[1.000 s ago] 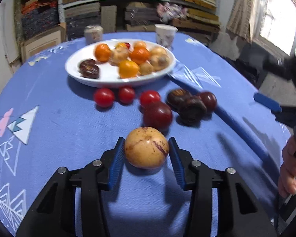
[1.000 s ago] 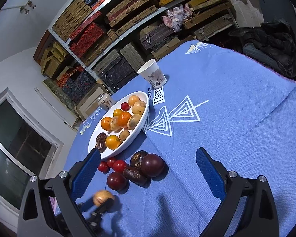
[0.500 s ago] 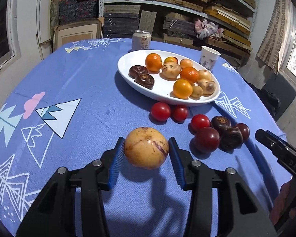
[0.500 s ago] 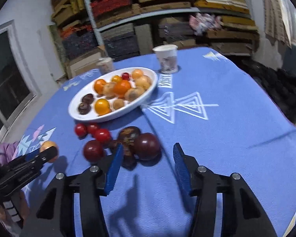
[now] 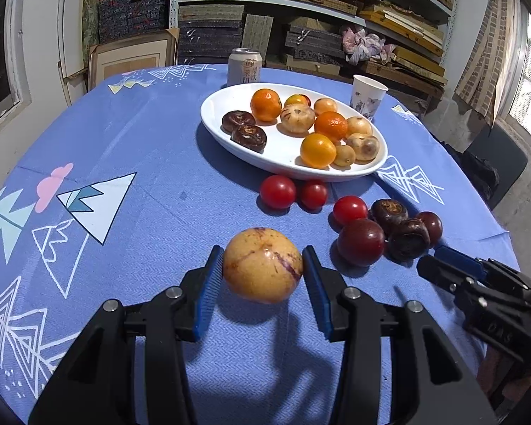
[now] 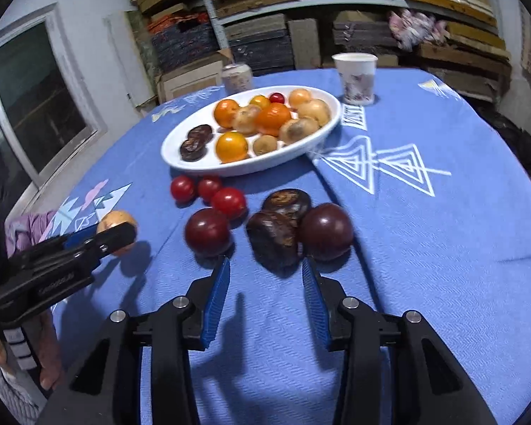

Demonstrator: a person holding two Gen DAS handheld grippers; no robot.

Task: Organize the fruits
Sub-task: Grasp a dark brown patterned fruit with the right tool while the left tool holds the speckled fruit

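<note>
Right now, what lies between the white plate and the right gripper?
In the right wrist view, three red tomatoes and dark fruits lie on the cloth between the white plate and the right gripper.

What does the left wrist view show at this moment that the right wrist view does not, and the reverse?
Only the left wrist view shows the left gripper head-on, its pads clamped on the tan streaked fruit, which hangs above its own shadow on the cloth.

Only the right wrist view shows the right gripper from behind: nothing is between its pads; its jaws have just been closing, tips near a dark wrinkled fruit. It also shows a window on the left.

Both show the white plate of fruit, three red tomatoes, the can and the paper cup.
</note>
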